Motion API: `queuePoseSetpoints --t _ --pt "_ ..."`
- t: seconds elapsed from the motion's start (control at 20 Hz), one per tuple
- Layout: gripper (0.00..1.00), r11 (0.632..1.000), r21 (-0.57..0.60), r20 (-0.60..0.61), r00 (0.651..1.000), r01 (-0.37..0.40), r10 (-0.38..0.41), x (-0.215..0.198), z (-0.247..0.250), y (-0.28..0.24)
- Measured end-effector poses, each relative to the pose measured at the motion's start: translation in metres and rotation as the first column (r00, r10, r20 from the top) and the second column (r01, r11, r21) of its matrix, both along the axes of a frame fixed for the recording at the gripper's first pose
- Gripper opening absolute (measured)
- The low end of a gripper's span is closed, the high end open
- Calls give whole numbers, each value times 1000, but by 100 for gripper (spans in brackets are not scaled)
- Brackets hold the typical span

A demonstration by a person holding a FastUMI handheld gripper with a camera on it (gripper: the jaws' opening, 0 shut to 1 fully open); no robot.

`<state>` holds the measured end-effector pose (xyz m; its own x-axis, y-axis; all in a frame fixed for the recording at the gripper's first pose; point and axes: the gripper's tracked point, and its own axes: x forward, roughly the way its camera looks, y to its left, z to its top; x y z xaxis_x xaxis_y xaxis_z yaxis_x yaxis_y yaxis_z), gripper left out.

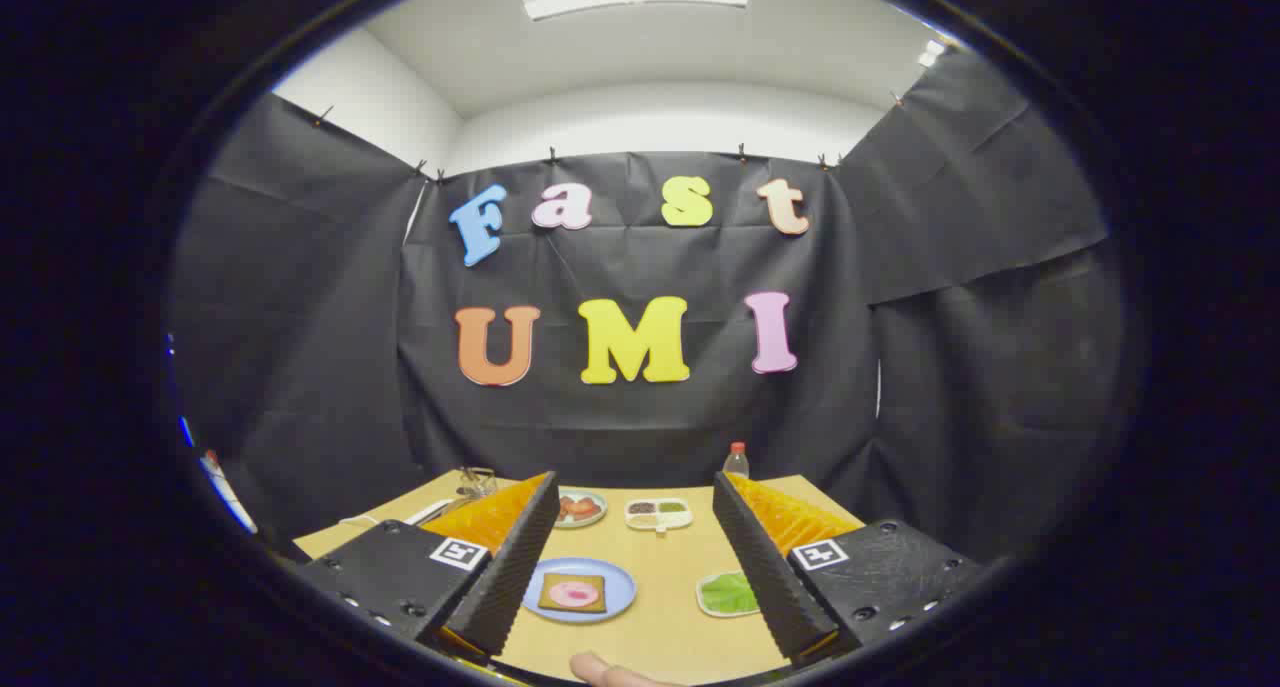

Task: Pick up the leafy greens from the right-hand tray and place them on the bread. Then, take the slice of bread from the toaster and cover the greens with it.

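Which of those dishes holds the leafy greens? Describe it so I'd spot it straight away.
Start at the wooden table in front of the black cloth wall. The open tool frames several dishes; find the blue plate with bread between its fingers. Just to that plate's right, beside the right finger, sits a small white tray of leafy greens, the one dish filled with a single flat bright-green leaf.

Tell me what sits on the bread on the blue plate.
A round pink slice lies on the bread, on the blue plate. Anything beneath that slice is covered. The open gripper holds nothing; the leafy greens remain on their tray.
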<state>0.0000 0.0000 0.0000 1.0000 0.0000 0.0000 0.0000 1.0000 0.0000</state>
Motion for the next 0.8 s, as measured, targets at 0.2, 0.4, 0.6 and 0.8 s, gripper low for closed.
queuePoseSetpoints --t 0.2,0.4,0.6,0.8 --pt "94 1000 13 -2 1000 -6 6 1 -2 -5" --pt "94 1000 22 -7 1000 -3 3 4 -5 -14" --pt "94 1000 18 -16 1000 1 0 8 -9 -19" --pt "94 1000 18 -6 1000 7 -7 17 -6 -30"
